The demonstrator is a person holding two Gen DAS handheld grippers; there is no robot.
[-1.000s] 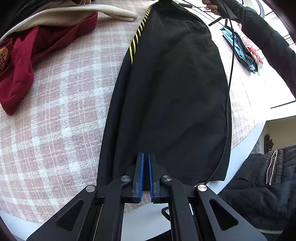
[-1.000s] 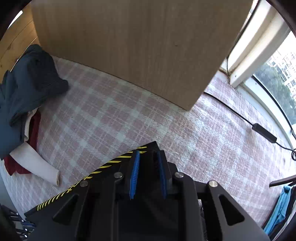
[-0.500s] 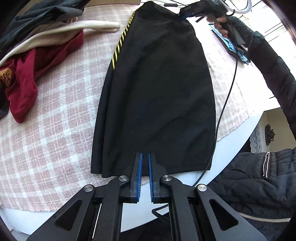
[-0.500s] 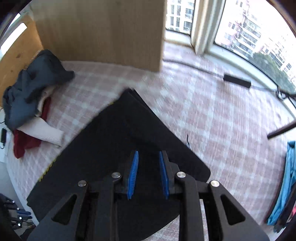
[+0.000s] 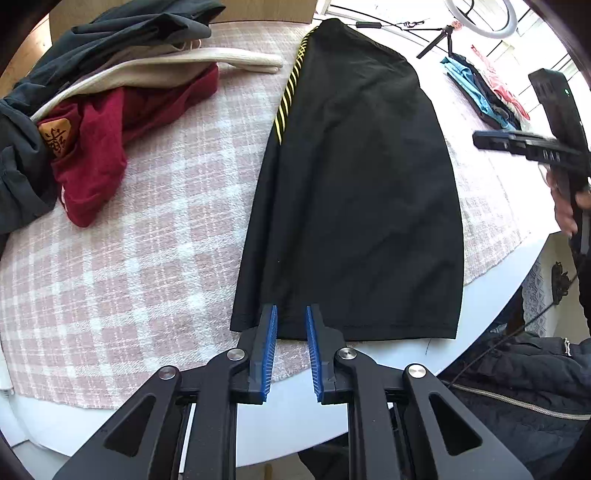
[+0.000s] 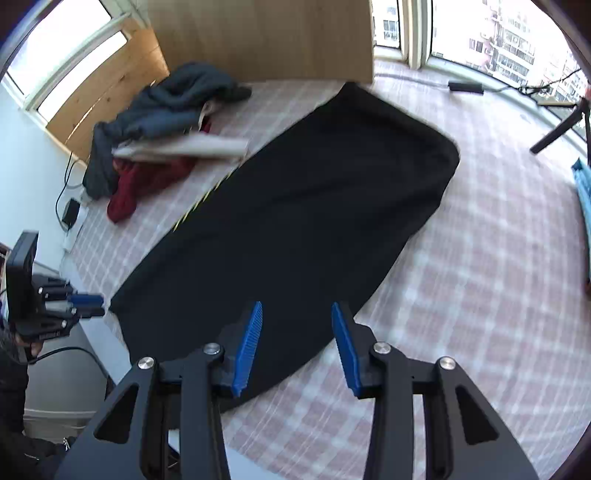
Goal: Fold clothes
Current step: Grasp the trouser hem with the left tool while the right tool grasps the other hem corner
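Black shorts (image 5: 354,184) with a yellow-striped side seam (image 5: 290,88) lie flat, folded lengthwise, on the pink plaid cloth (image 5: 147,240). They also show in the right wrist view (image 6: 295,229). My left gripper (image 5: 290,314) is open and empty, just above the shorts' near hem. My right gripper (image 6: 297,310) is open and empty, held above the shorts' long edge. The right gripper shows at the right of the left wrist view (image 5: 517,142). The left gripper shows at the left of the right wrist view (image 6: 85,301).
A pile of clothes, dark grey (image 5: 122,33), cream (image 5: 177,64) and dark red (image 5: 107,147), lies left of the shorts. Folded blue and pink clothes (image 5: 476,88) lie at the far right. A wooden board (image 6: 258,33) stands at the back. The table's white edge (image 5: 295,417) is near.
Both grippers let go of the shorts and opened. The right gripper lifted and pulled back from the waistband. The left gripper backed off the hem.
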